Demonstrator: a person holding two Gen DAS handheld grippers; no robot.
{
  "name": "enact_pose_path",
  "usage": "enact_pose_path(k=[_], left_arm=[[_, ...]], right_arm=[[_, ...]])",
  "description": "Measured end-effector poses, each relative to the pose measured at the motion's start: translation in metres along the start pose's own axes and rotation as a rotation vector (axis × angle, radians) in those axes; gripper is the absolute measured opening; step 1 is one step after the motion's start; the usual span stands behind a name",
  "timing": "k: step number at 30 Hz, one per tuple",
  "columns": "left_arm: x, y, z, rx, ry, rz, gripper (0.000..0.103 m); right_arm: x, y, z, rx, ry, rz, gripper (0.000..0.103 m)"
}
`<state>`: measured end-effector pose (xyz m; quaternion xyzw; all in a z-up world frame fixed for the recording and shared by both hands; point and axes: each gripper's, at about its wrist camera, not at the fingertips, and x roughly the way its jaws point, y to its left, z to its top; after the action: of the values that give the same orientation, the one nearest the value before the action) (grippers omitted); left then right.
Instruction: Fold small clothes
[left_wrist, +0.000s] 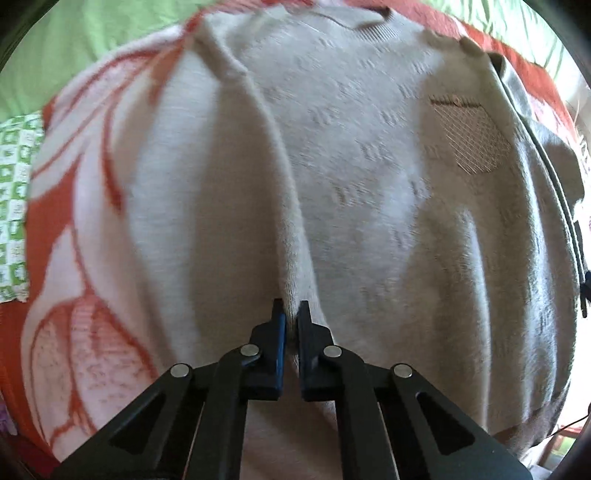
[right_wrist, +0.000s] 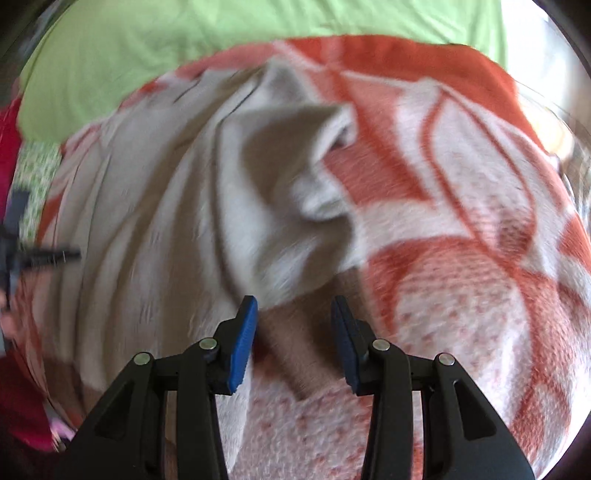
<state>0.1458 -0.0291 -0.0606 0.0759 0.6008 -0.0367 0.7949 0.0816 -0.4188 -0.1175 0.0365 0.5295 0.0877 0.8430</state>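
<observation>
Beside sweater hem (right_wrist: 295, 354), bare orange blanket (right_wrist: 480, 295)

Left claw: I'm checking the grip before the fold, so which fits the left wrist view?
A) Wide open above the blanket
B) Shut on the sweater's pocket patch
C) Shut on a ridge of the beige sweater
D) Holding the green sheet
C: the left claw has its tips pinched together on a raised ridge of the sweater, well away from the pocket patch.

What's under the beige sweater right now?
The beige sweater lies on an orange-and-white patterned blanket, which shows around its edges; green bedding lies beyond. Whatever sits beneath the sweater's middle is covered. The left claw pinches a ridge of it.
</observation>
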Motion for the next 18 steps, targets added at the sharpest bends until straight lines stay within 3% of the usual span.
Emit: enact_pose_path(k=[1,2,3,6,9,10,13,18], left_arm=[[-0.004,0.009,-0.001,-0.011,-0.011,0.012,0.003],[-0.011,0.019,-0.003,-0.026,-0.023,0.022,0.003],[-0.016,0.028,-0.006,-0.041,-0.032,0.032,0.003],[-0.027,0.066,-0.009,-0.110,-0.057,0.066,0.003],[-0.035,0.111,-0.019,-0.180,-0.069,0.104,0.003],[-0.038,0.123,-0.022,-0.197,-0.066,0.128,0.003],[-0.038,0.151,-0.023,-0.239,-0.061,0.134,0.004],[-0.047,0.171,-0.025,-0.326,-0.080,0.055,0.011]], right_arm=[[0.009,0.004,-0.002,-0.049,0.036,-0.039,0.041],[0.018,0.005,-0.003,-0.093,0.073,-0.113,0.019],[0.019,0.003,-0.002,-0.097,0.075,-0.144,0.005],[-0.012,-0.013,0.016,0.046,-0.016,-0.007,0.005],[-0.052,-0.015,0.050,0.174,-0.132,0.239,0.005],[-0.057,-0.008,0.060,0.172,-0.150,0.286,0.005],[-0.057,0.036,0.101,0.143,-0.171,0.488,0.005],[-0.029,0.154,0.164,0.021,-0.190,0.631,0.005]])
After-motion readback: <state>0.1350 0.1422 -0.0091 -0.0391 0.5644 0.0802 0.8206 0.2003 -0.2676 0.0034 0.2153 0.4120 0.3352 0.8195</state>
